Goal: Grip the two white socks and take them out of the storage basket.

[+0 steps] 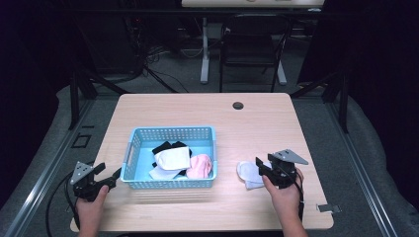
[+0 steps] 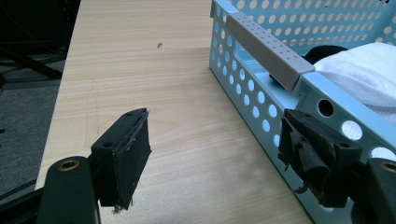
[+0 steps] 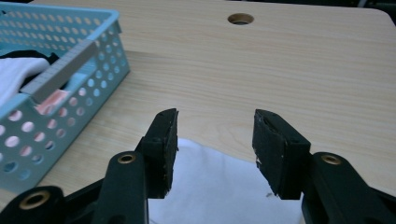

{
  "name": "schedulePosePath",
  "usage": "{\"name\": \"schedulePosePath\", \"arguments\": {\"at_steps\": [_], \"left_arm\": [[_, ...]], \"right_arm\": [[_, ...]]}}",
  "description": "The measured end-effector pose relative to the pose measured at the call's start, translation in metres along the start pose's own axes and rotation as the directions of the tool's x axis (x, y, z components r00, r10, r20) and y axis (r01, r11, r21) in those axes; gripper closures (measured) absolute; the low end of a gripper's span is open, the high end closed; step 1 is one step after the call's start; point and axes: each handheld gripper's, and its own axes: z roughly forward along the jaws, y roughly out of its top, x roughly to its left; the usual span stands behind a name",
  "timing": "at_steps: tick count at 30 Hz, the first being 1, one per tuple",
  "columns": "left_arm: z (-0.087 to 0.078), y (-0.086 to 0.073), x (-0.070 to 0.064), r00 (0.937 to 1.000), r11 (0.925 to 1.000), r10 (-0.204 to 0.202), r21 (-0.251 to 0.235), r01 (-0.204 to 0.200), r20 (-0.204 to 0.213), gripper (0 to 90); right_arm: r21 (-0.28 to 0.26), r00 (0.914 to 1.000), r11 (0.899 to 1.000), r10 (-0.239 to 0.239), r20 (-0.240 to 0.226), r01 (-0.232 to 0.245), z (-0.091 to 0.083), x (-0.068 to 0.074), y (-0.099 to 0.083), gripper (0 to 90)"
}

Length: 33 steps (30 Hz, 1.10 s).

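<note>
A light blue perforated basket (image 1: 134, 136) sits on the wooden table and holds white (image 1: 173, 158), black (image 1: 165, 146) and pink (image 1: 200, 166) cloth pieces. My left gripper (image 1: 109, 174) is open beside the basket's left front corner, one jaw close to the basket wall (image 2: 261, 116), nothing between its fingers (image 2: 130, 144). A white cloth (image 1: 248, 174) lies flat on the table right of the basket. My right gripper (image 1: 263, 167) hovers open over that white cloth (image 3: 219, 186), jaws apart above it.
The table (image 1: 207, 108) has a round cable hole (image 1: 238, 105) near its far edge. A chair (image 1: 249, 44) and a desk leg (image 1: 204, 49) stand beyond the table. Bare wood stretches behind the basket and the cloth.
</note>
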Motion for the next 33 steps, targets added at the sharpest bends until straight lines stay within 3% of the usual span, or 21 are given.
{"name": "schedulePosePath", "arguments": {"at_steps": [8, 22, 28, 32, 33], "left_arm": [[0.000, 0.000, 0.000, 1.0000, 1.0000, -0.001, 0.000, 0.001, 0.000, 24.6], [0.000, 0.000, 0.001, 1.0000, 1.0000, -0.002, -0.004, 0.002, -0.001, 24.6], [0.000, 0.000, 0.000, 1.0000, 1.0000, -0.003, -0.006, 0.003, -0.001, 24.6], [0.000, 0.000, 0.001, 1.0000, 1.0000, -0.004, -0.004, 0.004, -0.001, 24.6], [0.000, 0.000, 0.001, 1.0000, 1.0000, -0.004, -0.004, 0.004, -0.001, 24.6]], "right_arm": [[-0.008, 0.9970, 0.998, -0.062, -0.046, 0.062, 0.001, 0.027, 0.028, 51.2], [0.001, 0.9805, 0.990, -0.137, -0.141, 0.138, 0.001, 0.072, 0.070, 54.3], [0.016, 0.9680, 0.987, -0.152, -0.200, 0.158, 0.016, 0.095, 0.081, 55.3], [0.073, 0.9577, 0.982, -0.154, -0.243, 0.177, 0.037, 0.113, 0.084, 58.7], [0.095, 0.9554, 0.982, -0.136, -0.262, 0.166, 0.045, 0.120, 0.084, 59.6]]}}
